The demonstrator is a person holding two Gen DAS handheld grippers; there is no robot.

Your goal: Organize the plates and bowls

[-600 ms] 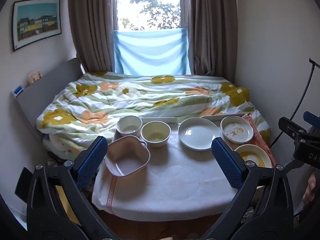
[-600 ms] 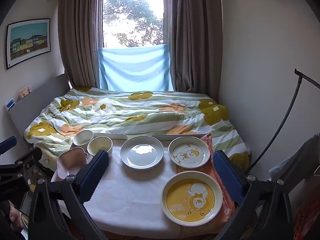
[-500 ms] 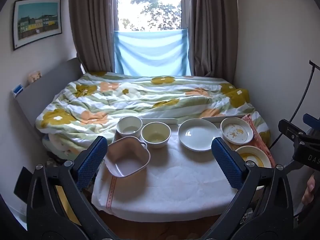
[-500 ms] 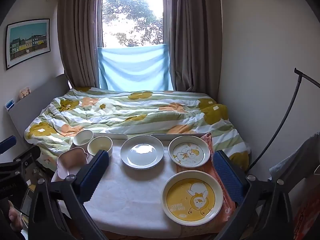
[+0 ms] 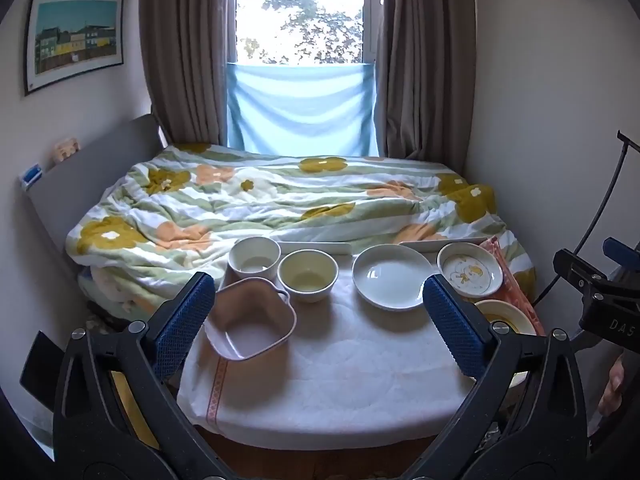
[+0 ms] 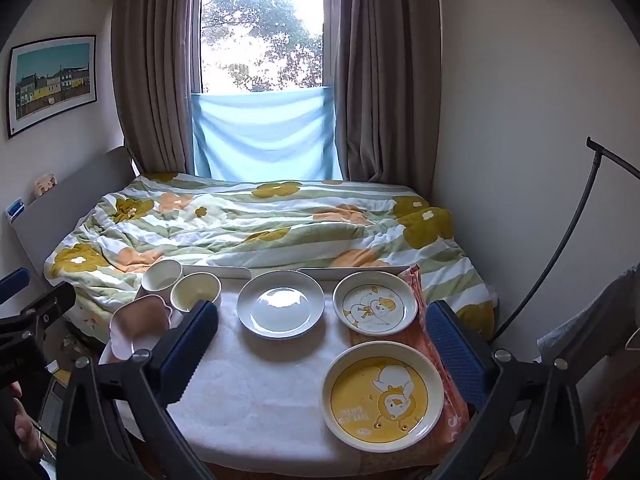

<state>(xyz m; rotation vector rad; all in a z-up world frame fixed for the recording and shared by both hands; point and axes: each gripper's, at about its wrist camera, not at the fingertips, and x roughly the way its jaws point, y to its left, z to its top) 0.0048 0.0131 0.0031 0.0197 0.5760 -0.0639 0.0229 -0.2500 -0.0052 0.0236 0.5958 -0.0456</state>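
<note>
We've got six pieces of crockery on the white towel-covered table point(image 6: 256, 400): a pink lobed bowl with small handles point(image 5: 250, 326) at the near left, a white round cup-bowl point(image 5: 254, 258) and a cream round bowl point(image 5: 307, 274) just behind it, a plain white round plate point(image 6: 280, 304) in the middle, a small white plate with a duck drawing point(image 6: 375, 307) at the far right, and a big yellow cartoon plate point(image 6: 383, 396) at the near right. None stacked yet, so we judge the sorting hasn't begun.

Our left gripper point(image 5: 316, 324) hangs wide apart with nothing between its blue pads, tilted down; the pink bowl sits just ahead of its left finger, nearest of all. Our right gripper point(image 6: 320, 354) is equally wide and empty, and the yellow plate lies right inside its span, lower right. So bowls fall to the left hand, plates to the right.

Writing: "DAS" reads on the other gripper's black body in the left view; the yellow plate's lettering is too small to read.
</note>
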